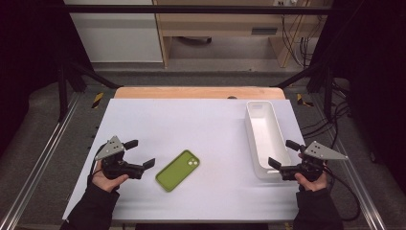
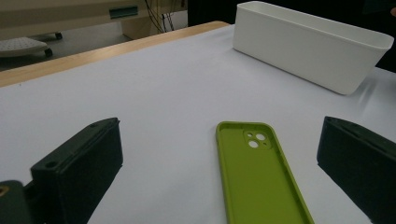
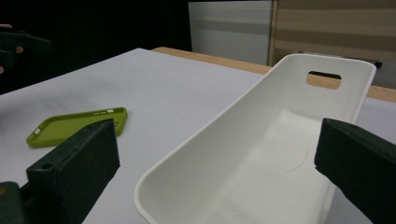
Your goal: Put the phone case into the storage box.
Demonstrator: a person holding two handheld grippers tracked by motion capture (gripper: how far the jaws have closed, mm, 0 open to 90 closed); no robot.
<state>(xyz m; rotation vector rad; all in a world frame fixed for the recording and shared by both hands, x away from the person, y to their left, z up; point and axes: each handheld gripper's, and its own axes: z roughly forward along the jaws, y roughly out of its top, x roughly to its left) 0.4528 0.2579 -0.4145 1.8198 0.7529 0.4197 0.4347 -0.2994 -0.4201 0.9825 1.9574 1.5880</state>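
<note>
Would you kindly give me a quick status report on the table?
Both hand-held grippers open: left, right. Green phone case flat, inside up, ungrasped. White bin empty. Nothing between them.

Grey floor (image 1: 206, 76) beyond the table — pale wooden cabinet (image 1: 225, 24), white panel (image 1: 115, 33), dangling cables (image 1: 294, 33), black curtains.

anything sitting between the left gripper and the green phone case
Nothing visible does. The left gripper, jaws open, faces the green phone case across bare white table. The white bin stands off by the right gripper.
</note>
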